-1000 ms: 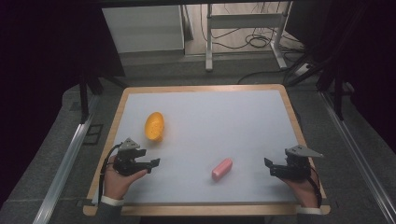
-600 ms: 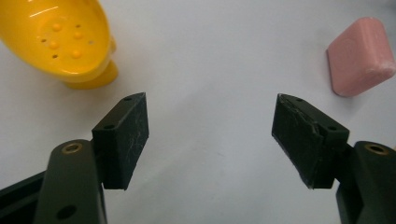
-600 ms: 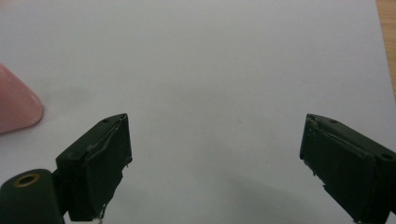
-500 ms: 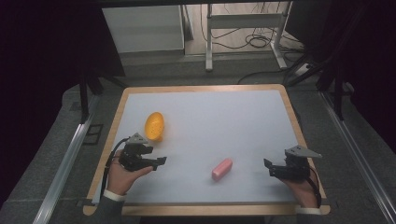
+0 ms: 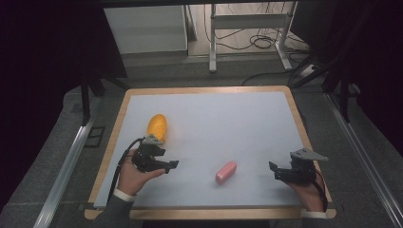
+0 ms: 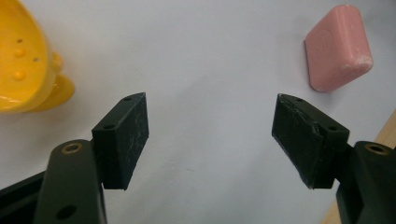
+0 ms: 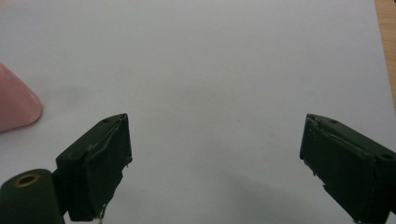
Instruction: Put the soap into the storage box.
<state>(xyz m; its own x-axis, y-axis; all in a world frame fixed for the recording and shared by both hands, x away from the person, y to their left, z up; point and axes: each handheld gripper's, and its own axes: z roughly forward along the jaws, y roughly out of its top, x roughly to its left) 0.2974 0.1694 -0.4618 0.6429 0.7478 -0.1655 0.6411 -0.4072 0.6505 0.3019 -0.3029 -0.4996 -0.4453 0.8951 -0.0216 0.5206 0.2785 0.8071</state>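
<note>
At lower left of the high view, the left gripper (image 5: pixel 166 164) has its jaws wide apart, holding nothing; it should line them up squarely either side of the glossy orange-yellow oval plastic toy (image 5: pixel 157 127) just above it before closing. One pink rounded soap-like block (image 5: pixel 225 172) lies lower centre. The right gripper (image 5: pixel 277 172), equally wide and empty, waits lower right. One toy, one block, two grippers.

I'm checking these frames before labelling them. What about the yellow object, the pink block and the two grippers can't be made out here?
- Yellow object: left gripper view, cut off by the left and top edges; what it is stays unclear.
- Pink block: right gripper view, only a corner, cut by the left edge.
- Left gripper and right gripper: high view, too small to read the jaw gap.
</note>
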